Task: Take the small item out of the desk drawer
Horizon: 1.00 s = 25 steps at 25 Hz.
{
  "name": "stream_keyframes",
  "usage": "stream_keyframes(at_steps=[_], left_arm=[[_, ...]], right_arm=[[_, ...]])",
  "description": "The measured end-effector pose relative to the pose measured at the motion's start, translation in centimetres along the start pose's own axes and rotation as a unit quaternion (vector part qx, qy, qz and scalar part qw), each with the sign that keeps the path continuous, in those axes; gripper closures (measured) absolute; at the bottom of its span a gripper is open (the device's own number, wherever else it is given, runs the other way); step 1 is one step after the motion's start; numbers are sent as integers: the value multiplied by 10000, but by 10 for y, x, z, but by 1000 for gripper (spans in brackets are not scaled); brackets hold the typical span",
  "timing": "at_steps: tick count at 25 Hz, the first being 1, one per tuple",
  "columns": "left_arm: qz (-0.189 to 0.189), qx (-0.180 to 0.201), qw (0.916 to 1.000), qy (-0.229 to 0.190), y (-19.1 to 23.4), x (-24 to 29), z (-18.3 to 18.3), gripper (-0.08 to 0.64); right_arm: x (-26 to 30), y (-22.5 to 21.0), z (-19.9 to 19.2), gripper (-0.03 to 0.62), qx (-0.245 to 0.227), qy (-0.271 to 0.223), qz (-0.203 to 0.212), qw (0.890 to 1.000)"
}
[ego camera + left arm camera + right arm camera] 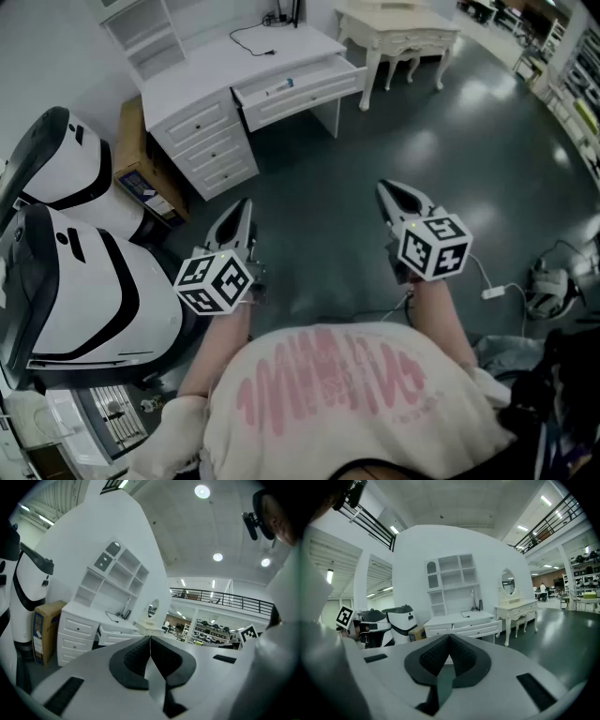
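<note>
A white desk [234, 66] stands at the far side of the room, its wide drawer [298, 92] pulled open. A small blue and white item [279, 86] lies inside the drawer. I hold both grippers close to my body, well short of the desk. My left gripper [240, 214] is shut with nothing between its pads [136, 656]. My right gripper [392, 194] is shut and empty too. The desk [459, 619] shows ahead in the right gripper view, and the desk [89, 616] lies left of centre in the left gripper view.
Two large white and black machines [84, 272] stand at my left. A cardboard box [141, 178] sits beside the desk's drawer column [211, 141]. A cream dressing table [398, 33] stands right of the desk. Cables and a plug [494, 292] lie on the dark floor at right.
</note>
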<state>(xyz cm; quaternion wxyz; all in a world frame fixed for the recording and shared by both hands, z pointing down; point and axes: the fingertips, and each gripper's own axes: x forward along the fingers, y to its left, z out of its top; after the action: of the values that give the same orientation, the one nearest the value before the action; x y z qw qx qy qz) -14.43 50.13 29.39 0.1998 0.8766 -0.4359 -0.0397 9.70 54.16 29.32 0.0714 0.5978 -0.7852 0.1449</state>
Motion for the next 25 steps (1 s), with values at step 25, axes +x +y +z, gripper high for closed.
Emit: stream_keyframes(at_steps=[25], left_arm=[[254, 7, 9997, -25, 109, 133, 31, 528]], right_arm=[[165, -61, 17, 574, 175, 425, 127, 9989]])
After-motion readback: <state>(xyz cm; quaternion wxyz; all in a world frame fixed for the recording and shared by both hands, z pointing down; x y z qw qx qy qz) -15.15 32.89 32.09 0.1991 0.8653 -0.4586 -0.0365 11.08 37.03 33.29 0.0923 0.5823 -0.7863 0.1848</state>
